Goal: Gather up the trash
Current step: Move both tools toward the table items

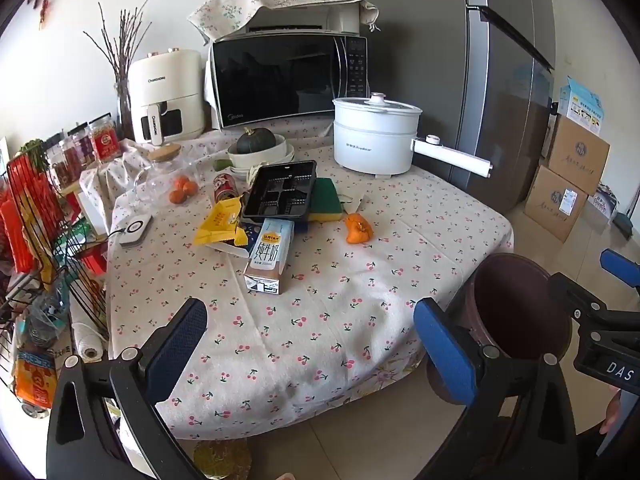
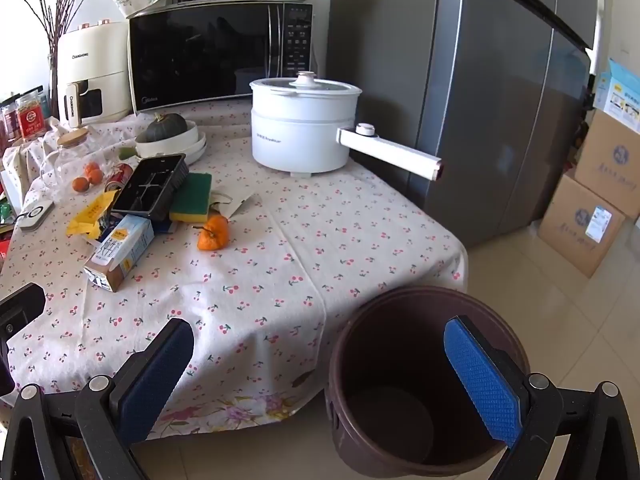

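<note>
Peeking out from under the black tray [image 1: 280,194], the sponge [image 1: 327,200] and the milk carton [image 1: 267,254] are each partly covered, and the yellow wrapper [image 1: 220,224] is tucked beneath the tray's near-left corner. A red can [image 1: 225,187] behind it is mostly hidden. What lies in the wire rack [image 1: 36,240] off the table's left edge is too jumbled to make out. The orange peel [image 1: 359,229] sits in plain sight near the middle of the table [image 1: 320,320], just right of the pile. A brown bin [image 2: 404,376] stands on the floor at the table's near-right corner, its bottom cut off by the frame. Both tongs tilt downward toward the table: the left gripper [image 1: 320,344] over the near edge, the right gripper [image 2: 320,376] astride the bin's rim. Each stands spread wide with nothing in its grasp.
</note>
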A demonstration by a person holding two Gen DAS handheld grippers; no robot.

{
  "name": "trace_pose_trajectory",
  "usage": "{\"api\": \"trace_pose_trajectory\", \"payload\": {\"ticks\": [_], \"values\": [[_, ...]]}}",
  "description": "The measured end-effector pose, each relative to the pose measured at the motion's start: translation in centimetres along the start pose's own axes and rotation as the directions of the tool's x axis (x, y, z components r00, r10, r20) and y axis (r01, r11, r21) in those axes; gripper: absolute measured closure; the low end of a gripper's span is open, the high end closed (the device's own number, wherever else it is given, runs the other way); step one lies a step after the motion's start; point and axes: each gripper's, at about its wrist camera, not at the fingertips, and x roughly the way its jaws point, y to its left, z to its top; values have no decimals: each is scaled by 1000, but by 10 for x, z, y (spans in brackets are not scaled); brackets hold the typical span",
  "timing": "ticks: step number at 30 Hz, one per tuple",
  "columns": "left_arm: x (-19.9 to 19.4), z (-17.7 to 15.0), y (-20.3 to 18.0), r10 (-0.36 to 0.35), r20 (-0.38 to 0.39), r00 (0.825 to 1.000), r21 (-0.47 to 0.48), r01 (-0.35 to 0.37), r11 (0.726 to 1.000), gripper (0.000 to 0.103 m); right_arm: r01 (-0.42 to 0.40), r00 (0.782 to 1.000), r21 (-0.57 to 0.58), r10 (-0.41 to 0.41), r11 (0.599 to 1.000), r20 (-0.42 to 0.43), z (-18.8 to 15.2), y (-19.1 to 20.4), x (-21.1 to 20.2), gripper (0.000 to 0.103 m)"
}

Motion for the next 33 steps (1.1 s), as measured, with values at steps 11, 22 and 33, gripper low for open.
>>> {"api": "trace_pose_trajectory", "payload": {"ticks": [11, 22, 33], "values": [[-1, 0, 0, -1, 1, 1000, 3, 1, 1000, 0, -1, 1000, 1, 1, 1000, 0, 2, 2, 2, 0], [-1, -1, -1, -1, 2, 1000, 3, 1, 1000, 0, 0, 1000, 0, 0, 1000, 0, -2, -1, 3, 0], [-1, -1, -1, 0, 1, 1000, 3, 0, 1000, 0, 2, 1000, -2, -2, 1000, -2, -1, -2, 2, 0]]}}
